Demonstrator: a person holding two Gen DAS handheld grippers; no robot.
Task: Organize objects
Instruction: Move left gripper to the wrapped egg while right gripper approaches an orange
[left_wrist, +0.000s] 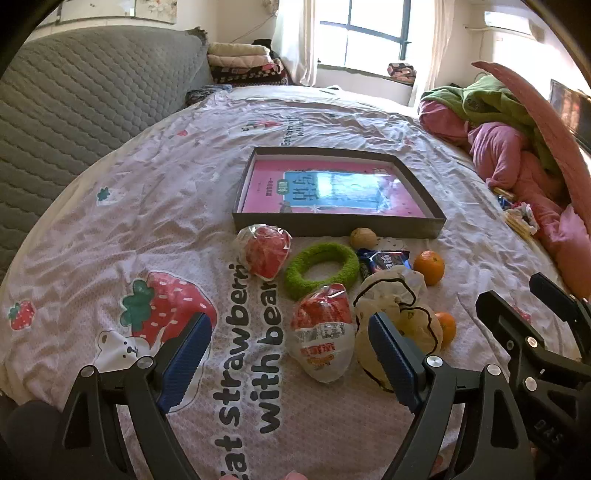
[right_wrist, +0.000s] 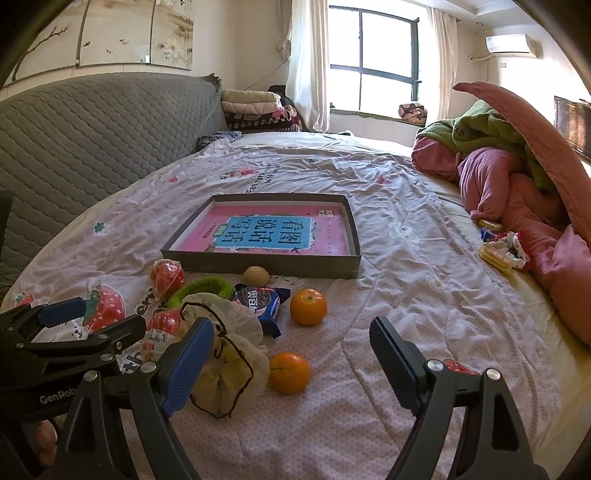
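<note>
A home bedroom: a bed with strawberry-print sheet, quilted headboard, curtained window and air conditioner.

On my feed the bed carries a shallow box at twelve o'clock, two oranges, a cookie packet, a walnut nearer, and bundled blankets at two o'clock.
</note>
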